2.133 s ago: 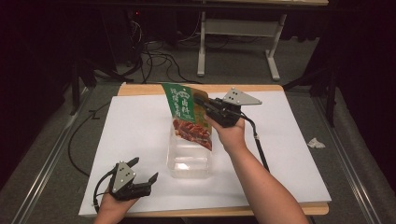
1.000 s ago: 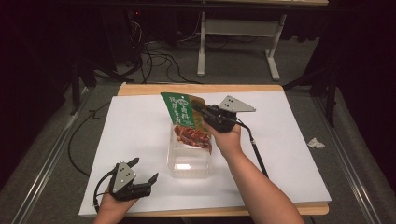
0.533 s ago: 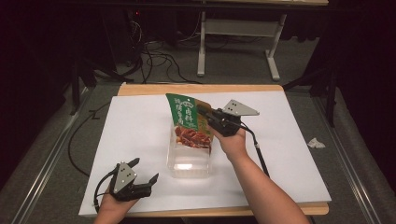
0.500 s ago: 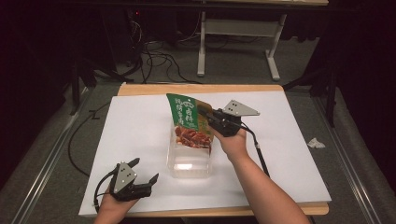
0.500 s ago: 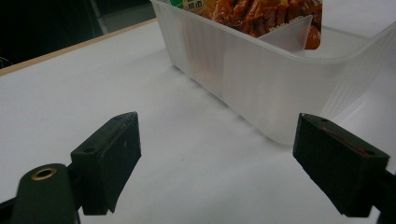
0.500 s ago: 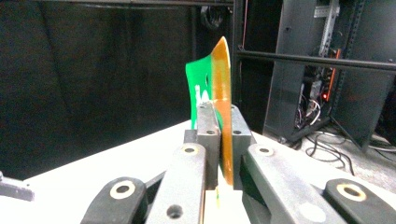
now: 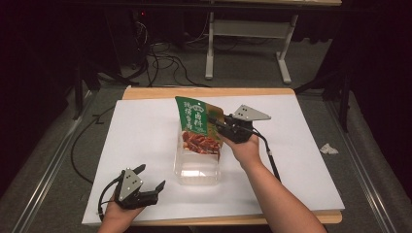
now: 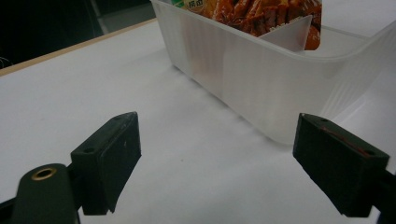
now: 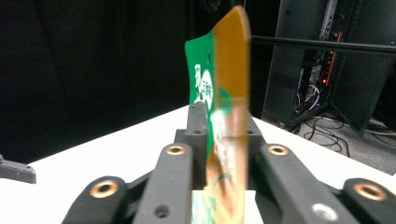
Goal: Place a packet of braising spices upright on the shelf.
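one green snack pouch (image 7: 197, 130) stands in one clear plastic tub (image 7: 197, 170), pinched at its right edge by the right claw (image 7: 217, 125). the left claw (image 7: 151, 180) rests wide open and empty on the counter (image 7: 301, 160), near left of the tub.

Lit from overhead: white table sheet (image 7: 145, 126) bright, room behind me near black. Soft shadows, mild glare on the clear tub (image 8: 261, 70). My right gripper (image 9: 219, 140) view: pouch (image 9: 226, 93) blurred up close, background sharper.

— What colours does the snack pouch (image 7: 198, 127) show?
— Green with white characters above, reddish-brown food print below.
— The container (image 7: 197, 165)?
— Translucent plastic, on a white counter (image 7: 145, 131) edged in pale wood.
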The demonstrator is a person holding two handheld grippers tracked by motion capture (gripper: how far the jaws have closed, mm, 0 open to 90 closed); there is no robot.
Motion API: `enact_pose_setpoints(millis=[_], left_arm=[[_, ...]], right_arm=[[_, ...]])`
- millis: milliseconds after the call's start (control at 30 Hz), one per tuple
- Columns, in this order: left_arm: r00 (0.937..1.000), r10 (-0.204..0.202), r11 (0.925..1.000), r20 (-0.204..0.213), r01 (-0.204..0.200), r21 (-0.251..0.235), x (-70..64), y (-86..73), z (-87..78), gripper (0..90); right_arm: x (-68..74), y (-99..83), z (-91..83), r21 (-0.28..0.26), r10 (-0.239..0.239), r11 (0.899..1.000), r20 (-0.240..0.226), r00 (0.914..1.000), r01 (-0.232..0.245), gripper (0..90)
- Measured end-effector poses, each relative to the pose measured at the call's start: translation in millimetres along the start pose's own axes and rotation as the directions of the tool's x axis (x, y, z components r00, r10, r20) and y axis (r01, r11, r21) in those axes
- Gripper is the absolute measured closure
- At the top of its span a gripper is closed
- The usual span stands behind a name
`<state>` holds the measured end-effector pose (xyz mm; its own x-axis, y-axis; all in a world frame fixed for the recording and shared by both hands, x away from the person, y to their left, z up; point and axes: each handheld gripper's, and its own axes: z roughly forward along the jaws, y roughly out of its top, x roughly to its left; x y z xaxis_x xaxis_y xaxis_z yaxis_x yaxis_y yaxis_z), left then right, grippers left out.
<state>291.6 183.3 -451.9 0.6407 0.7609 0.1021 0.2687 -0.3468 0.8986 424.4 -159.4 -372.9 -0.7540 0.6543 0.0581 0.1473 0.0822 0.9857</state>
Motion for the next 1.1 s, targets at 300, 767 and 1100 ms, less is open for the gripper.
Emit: enact_pose_setpoints(millis=[300,767,1100], left_arm=[[1.0000,-0.003,1.0000,0.001,0.003,-0.001,0.4,-0.1,0.1,15.6],[1.0000,-0.001,1.0000,0.002,0.001,0.000,0.5,-0.1,0.0,15.6],[1.0000,-0.001,1.0000,0.003,0.001,-0.001,0.9,-0.2,-0.2,15.6]], right_arm=[[-1.8,1.4,4.0,0.043,0.014,0.999,-0.027,0.9995,-0.012,51.7],[-4.6,2.5,6.1,0.063,0.036,0.997,-0.016,0.9992,-0.035,24.3],[-3.1,5.3,7.1,0.081,0.036,0.996,0.008,0.9993,-0.037,13.8]])
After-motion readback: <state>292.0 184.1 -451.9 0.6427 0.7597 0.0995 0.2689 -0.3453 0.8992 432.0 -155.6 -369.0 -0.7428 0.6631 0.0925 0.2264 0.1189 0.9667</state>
